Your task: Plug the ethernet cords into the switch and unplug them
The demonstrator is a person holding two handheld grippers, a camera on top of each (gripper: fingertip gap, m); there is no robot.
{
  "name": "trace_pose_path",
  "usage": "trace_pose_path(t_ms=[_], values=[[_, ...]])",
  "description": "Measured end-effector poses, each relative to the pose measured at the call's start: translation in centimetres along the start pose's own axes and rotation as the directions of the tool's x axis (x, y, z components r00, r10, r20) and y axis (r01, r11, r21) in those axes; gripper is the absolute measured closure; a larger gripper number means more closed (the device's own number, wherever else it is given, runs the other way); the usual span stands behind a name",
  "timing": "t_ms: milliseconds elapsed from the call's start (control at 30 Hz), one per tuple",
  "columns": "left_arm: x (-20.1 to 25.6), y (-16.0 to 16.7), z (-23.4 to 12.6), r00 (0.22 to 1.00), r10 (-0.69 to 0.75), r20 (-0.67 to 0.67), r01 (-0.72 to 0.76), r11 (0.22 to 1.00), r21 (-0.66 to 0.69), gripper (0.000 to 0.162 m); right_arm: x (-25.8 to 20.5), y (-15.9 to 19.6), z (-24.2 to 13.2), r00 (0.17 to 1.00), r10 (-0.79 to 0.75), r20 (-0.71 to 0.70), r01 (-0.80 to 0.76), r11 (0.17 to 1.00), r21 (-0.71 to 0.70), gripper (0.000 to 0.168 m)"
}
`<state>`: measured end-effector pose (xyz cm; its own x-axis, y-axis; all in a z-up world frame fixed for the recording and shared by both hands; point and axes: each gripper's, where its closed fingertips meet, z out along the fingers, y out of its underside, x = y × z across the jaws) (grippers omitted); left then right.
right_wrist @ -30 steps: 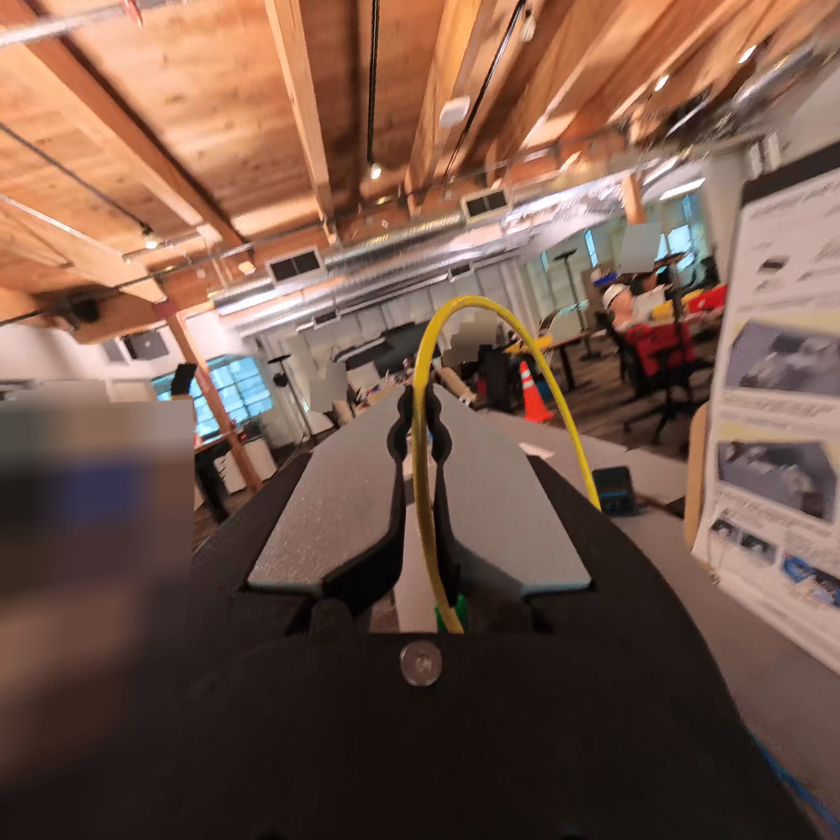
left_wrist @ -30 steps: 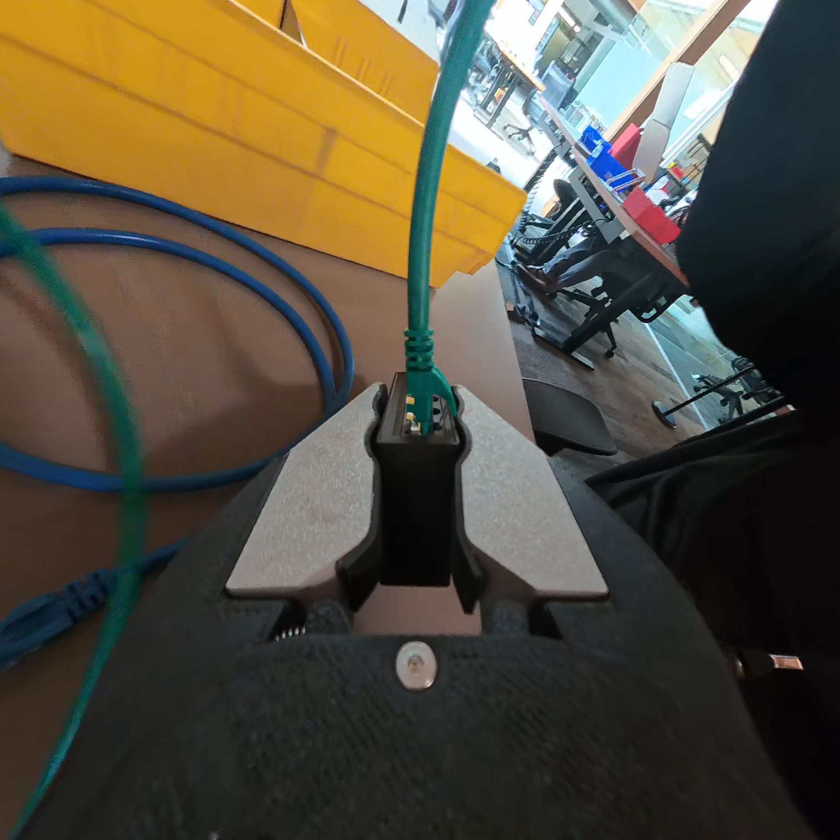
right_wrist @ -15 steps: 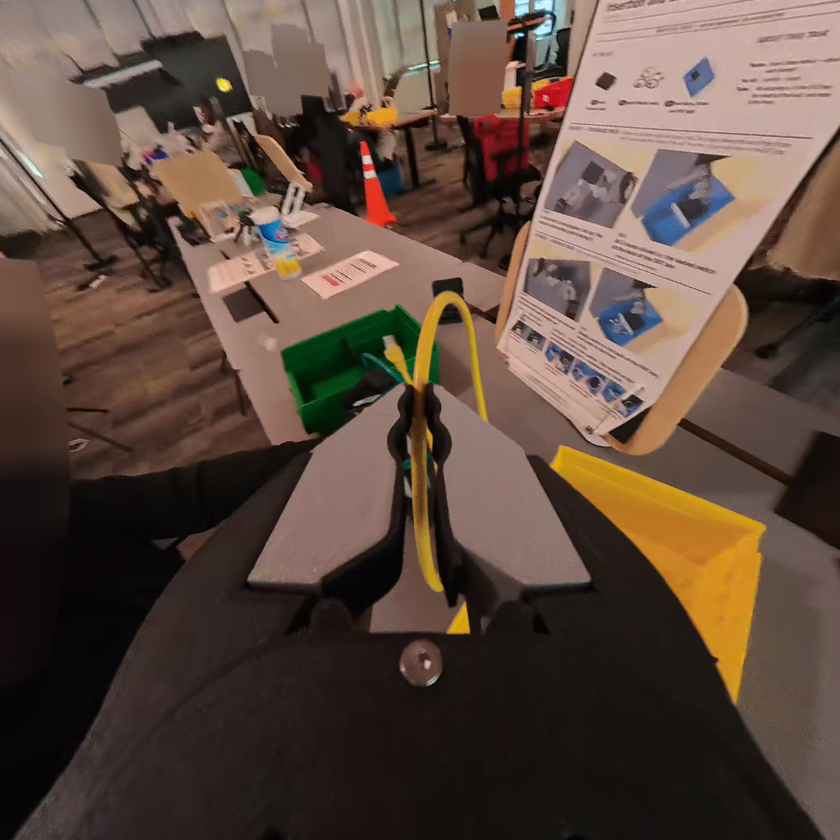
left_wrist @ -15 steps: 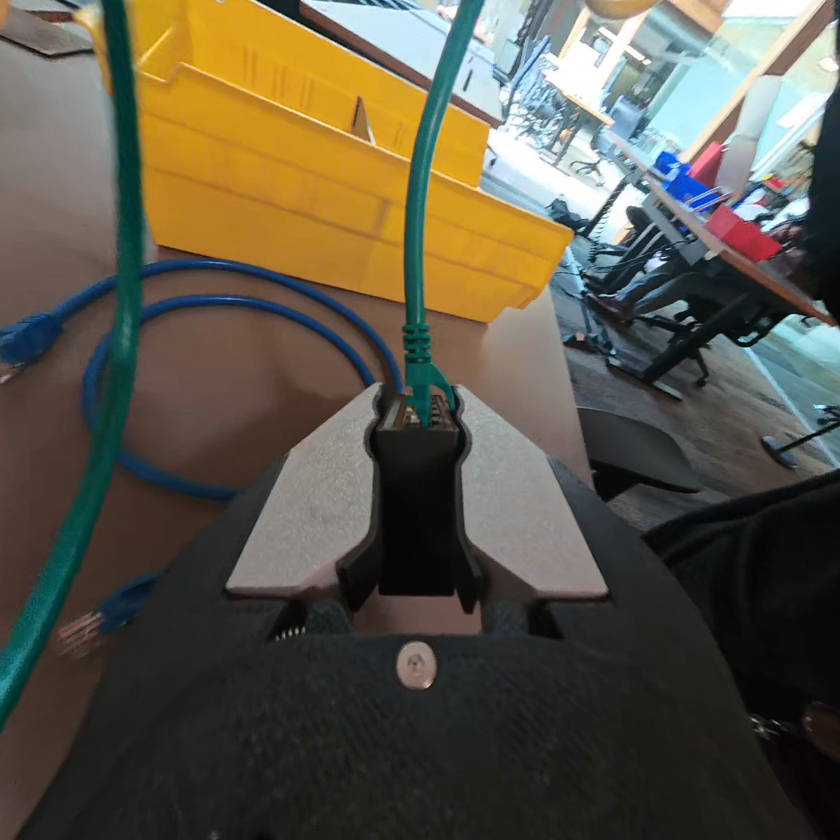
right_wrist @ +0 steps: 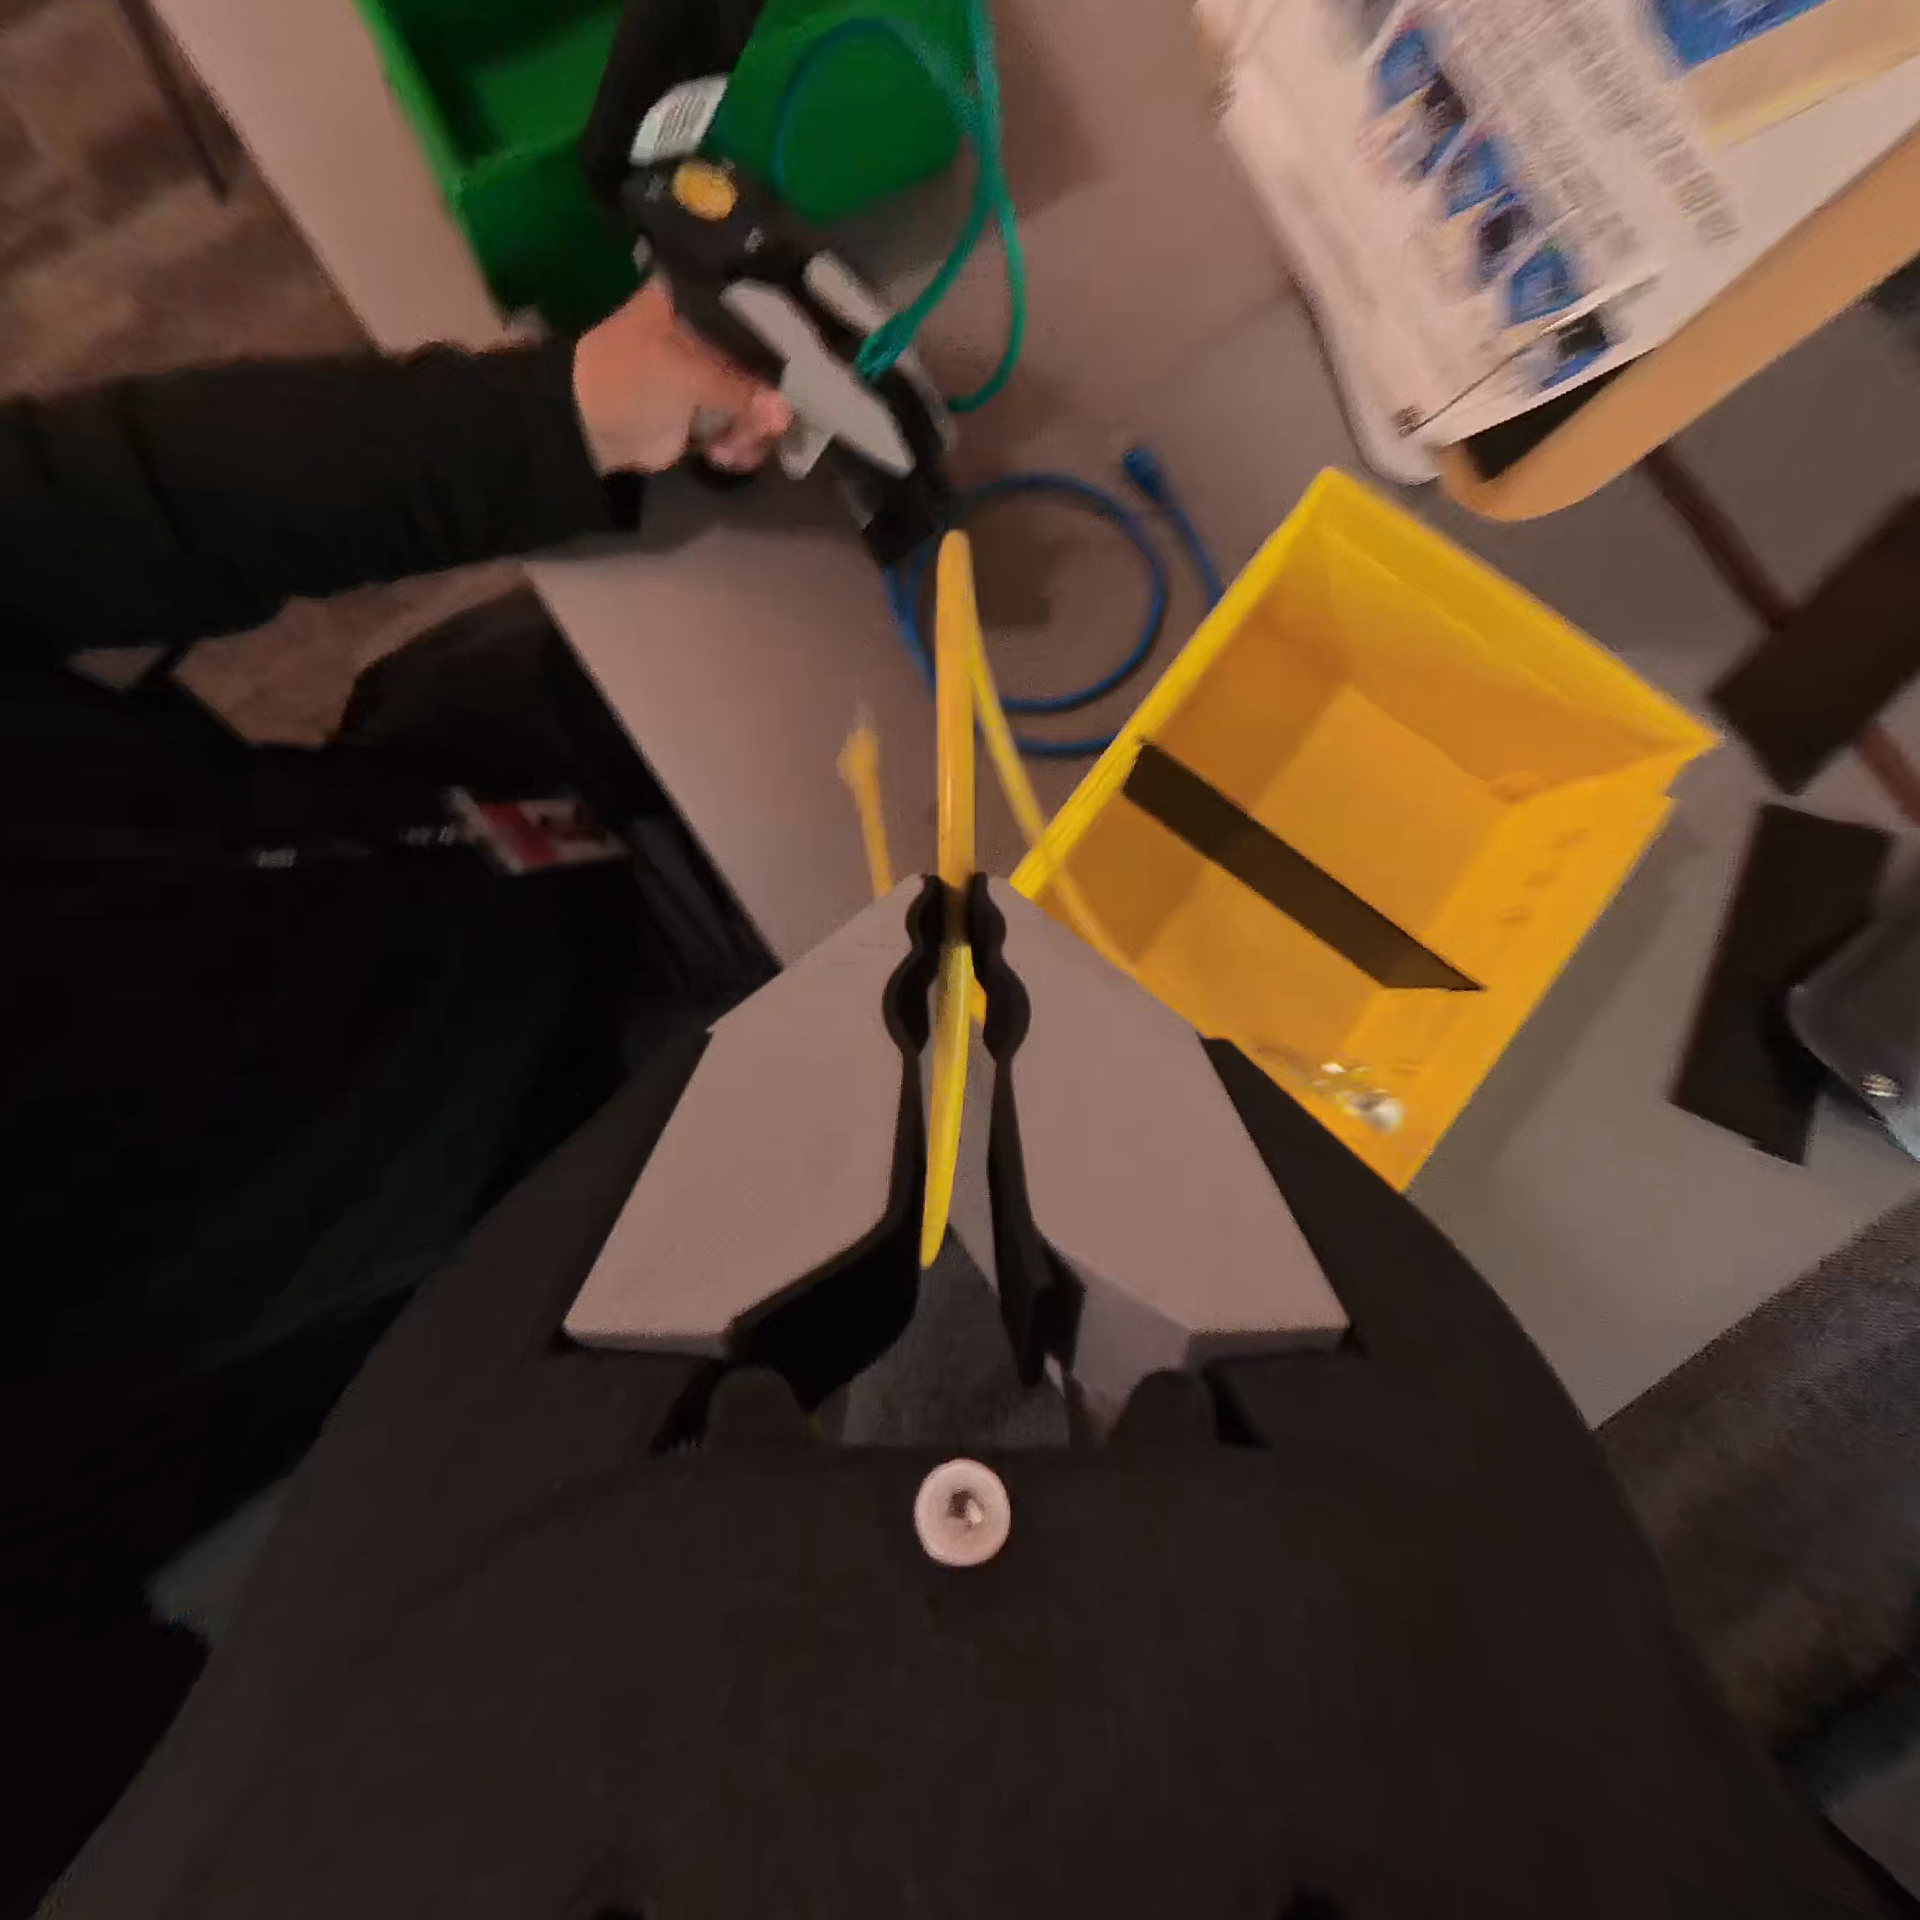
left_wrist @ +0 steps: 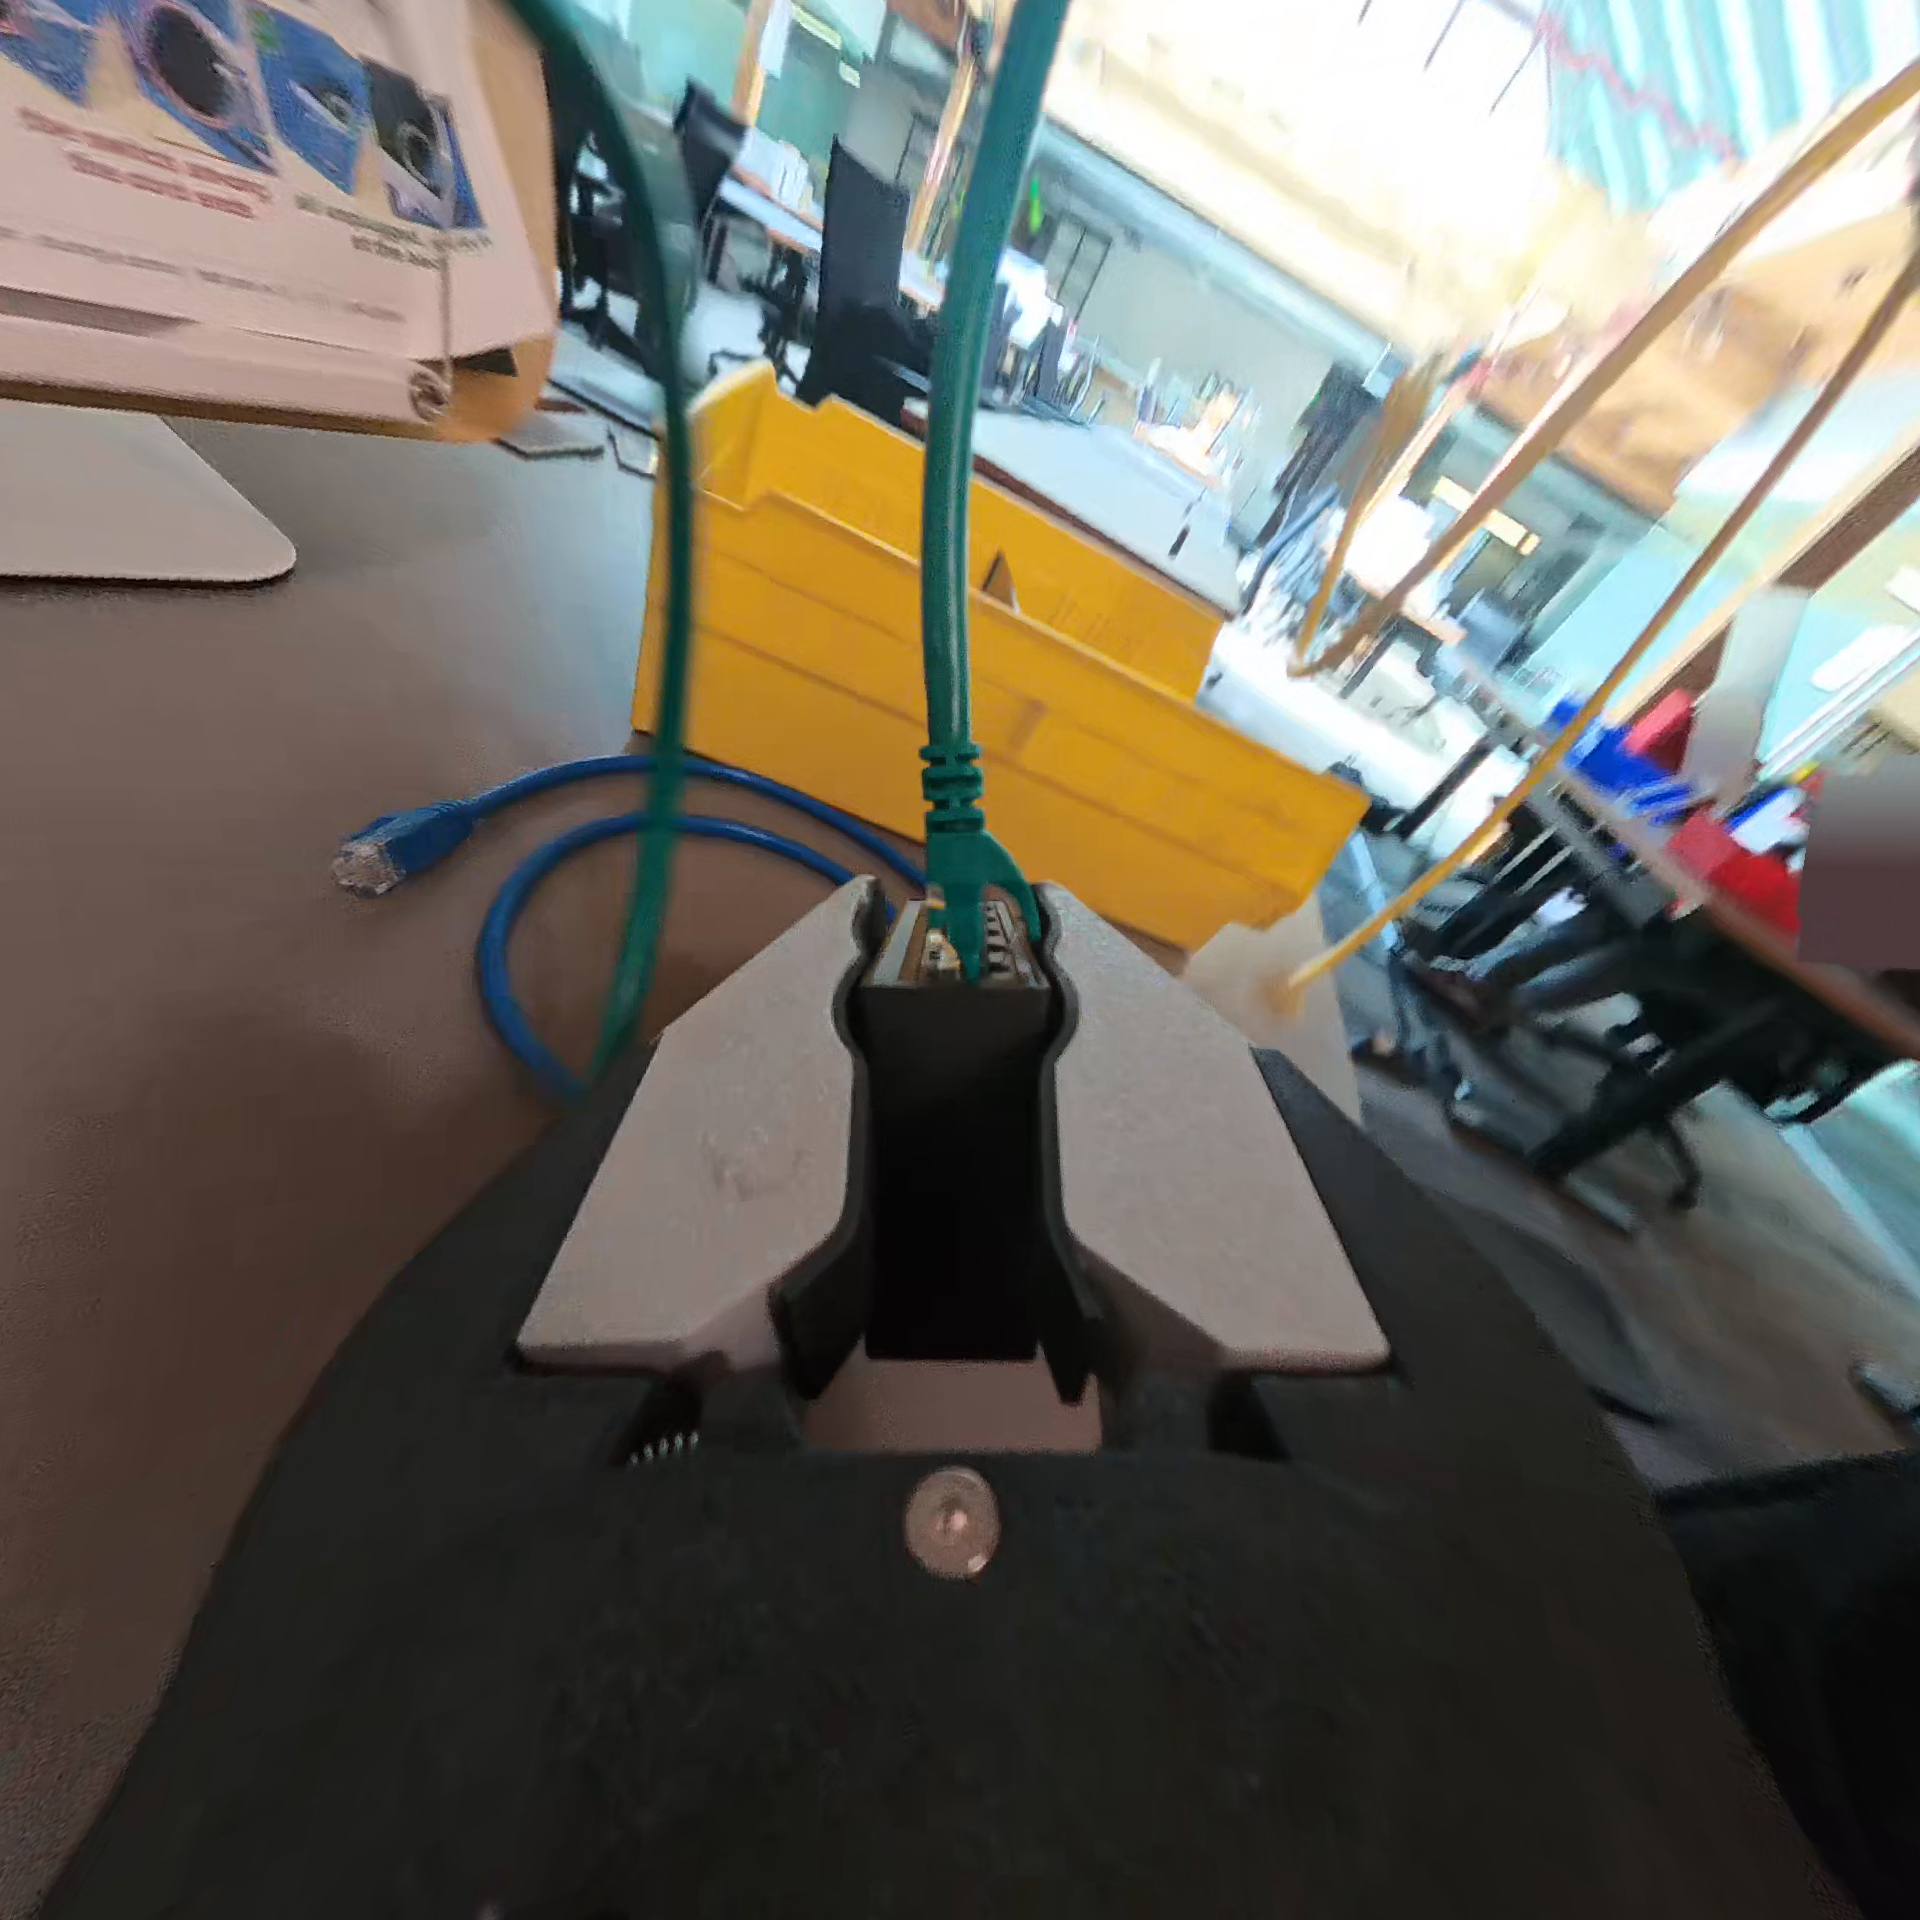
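My left gripper (left_wrist: 954, 920) is shut on a small black switch (left_wrist: 951, 1164), held above the table. A green ethernet cord (left_wrist: 961, 540) is plugged into the switch's front port and rises out of the top of the view. My right gripper (right_wrist: 951, 899) is shut on a yellow ethernet cord (right_wrist: 954, 727), which loops out ahead of it; a loose yellow plug (right_wrist: 860, 753) hangs to its left. The right wrist view looks down and shows the left gripper (right_wrist: 831, 384) in a hand, with the green cord (right_wrist: 997, 239). A blue cord (left_wrist: 582, 831) lies coiled on the table.
A yellow bin (left_wrist: 935, 665) stands on the brown table (left_wrist: 260, 883) past the blue cord; from above it (right_wrist: 1558, 904) holds a black divider. A green bin (right_wrist: 540, 135) sits at the table's far end. An instruction sheet on a board (right_wrist: 1507, 208) stands to the right. Spacing between my two grippers at the tips: around 30 cm.
My right gripper has tipped from looking level across the room to looking down at the table, still holding the yellow cord. My left gripper has swung left with the switch; the instruction sheet has come into view.
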<state>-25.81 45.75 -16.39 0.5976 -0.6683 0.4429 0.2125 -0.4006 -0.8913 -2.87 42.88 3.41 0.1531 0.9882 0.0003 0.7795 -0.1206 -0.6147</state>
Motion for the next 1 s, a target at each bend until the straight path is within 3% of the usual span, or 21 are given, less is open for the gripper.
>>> trace_pose_path(t_ms=[100,200,333,500,667,867,1000], values=[[-0.2,-0.8,-0.7,0.999,-0.04,-0.024,0.041,0.998,0.045,0.137,2.5,-3.1,-3.8,0.991,0.062,-0.118,-0.036,0.977,0.209,0.166],[0.3,-0.6,-0.4,0.998,0.061,0.01,-0.061,0.998,0.021,0.137,5.0,-5.3,-8.0,0.96,0.103,-0.26,-0.003,0.933,0.361,0.166],[0.8,-1.2,-0.5,0.996,0.091,0.005,-0.091,0.995,0.049,0.137,6.0,-8.9,-14.9,0.916,0.167,-0.364,0.09,0.8,0.593,0.166],[0.1,-1.4,-0.9,0.989,0.134,0.068,-0.137,0.99,0.044,0.137,6.2,-9.2,-16.8,0.909,0.101,-0.405,0.181,0.779,0.6,0.166],[0.0,-1.4,-0.9,0.99,0.123,0.069,-0.126,0.991,0.045,0.137,9.5,-4.7,-11.4,0.913,0.095,-0.396,0.122,0.863,0.49,0.166],[-0.1,-1.1,-0.8,0.988,0.135,0.08,-0.138,0.99,0.028,0.137,13.3,4.3,0.9,0.935,0.086,-0.345,-0.009,0.975,0.221,0.166],[-0.2,-0.9,-0.6,0.987,0.137,0.08,-0.138,0.99,0.014,0.137,14.9,9.1,8.3,0.939,0.008,-0.344,-0.006,1.0,0.005,0.166]])
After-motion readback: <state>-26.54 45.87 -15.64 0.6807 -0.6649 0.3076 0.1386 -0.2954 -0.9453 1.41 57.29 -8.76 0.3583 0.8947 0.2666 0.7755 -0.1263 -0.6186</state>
